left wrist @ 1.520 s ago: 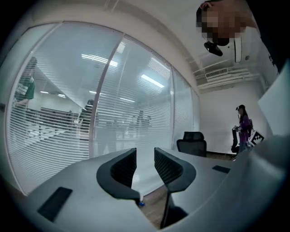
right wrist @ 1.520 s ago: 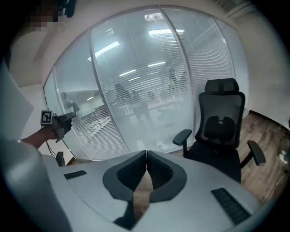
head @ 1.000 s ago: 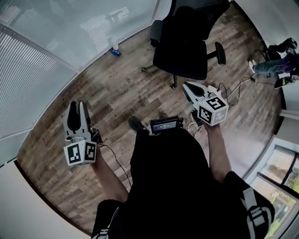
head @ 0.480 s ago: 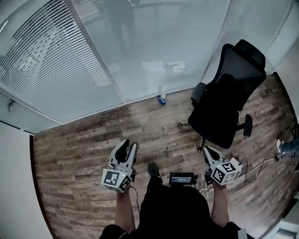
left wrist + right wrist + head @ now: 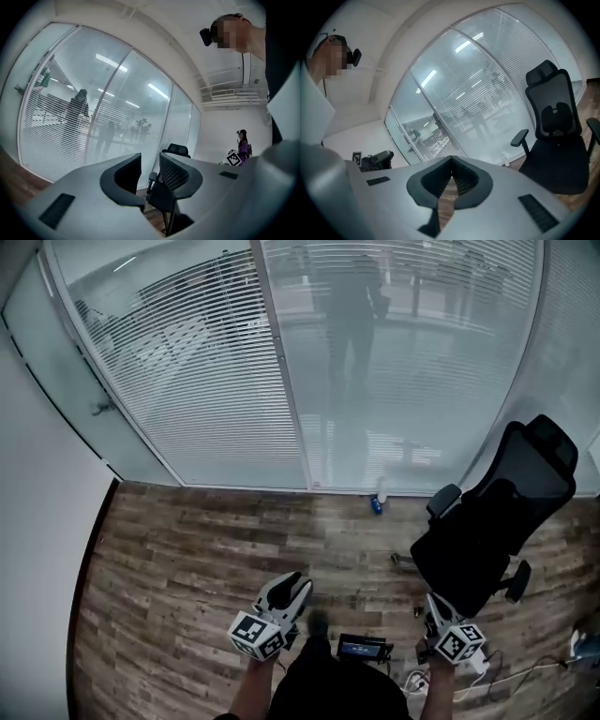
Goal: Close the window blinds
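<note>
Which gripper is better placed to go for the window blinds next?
Left, probably: the left gripper has its jaws apart and empty, with only floor ahead to the blinds. The right gripper is shut, and the office chair stands in front of it.

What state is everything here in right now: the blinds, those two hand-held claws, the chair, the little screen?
Window blinds: lowered, slats open enough to see through.
Left gripper: jaws apart, holding nothing.
Right gripper: jaws together, holding nothing.
Office chair: upright, nobody in it.
Small screen: lit.
</note>
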`<state>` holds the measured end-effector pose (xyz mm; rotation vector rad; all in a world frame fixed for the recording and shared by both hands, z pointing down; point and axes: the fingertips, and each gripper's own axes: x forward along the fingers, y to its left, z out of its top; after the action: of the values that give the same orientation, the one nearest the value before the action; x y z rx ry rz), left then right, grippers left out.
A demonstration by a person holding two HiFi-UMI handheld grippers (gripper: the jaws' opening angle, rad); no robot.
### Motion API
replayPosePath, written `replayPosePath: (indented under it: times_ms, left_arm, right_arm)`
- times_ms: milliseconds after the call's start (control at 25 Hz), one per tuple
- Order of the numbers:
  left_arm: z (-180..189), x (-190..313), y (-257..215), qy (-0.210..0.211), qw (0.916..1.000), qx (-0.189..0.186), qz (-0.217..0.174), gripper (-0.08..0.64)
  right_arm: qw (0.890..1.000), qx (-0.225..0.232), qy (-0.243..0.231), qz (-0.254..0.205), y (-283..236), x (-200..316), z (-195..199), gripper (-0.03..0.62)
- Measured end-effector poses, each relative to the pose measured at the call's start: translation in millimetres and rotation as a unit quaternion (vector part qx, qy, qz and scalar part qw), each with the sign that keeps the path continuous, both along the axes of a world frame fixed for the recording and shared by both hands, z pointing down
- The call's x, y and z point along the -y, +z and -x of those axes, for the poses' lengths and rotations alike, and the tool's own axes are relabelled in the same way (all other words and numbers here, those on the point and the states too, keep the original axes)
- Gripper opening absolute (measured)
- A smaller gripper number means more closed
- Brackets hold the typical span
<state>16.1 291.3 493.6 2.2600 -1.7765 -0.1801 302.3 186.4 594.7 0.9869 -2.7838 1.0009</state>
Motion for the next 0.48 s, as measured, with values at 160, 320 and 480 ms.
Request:
replayPosePath:
  times_ms: [160,320,480]
  left_arm:
    - [13,-8,2,-0.005,0.9997,-0.023,-0.004,0.133]
    - [17,11,2,0.016,0.9990,-0.039,-0.012,0.132]
    - [23,30,-5,0.044,0.9974,-0.048,-0.030,0.130]
  right_arm:
    - [1.000,0.007,0.002,-0.008,-9,2,6,0.009]
    - [1.000,0.012,0.025,-0.012,-19,1,7,0.009]
    - [0.999,-0.001,0.037,-0.010,-23,-5,15,0.009]
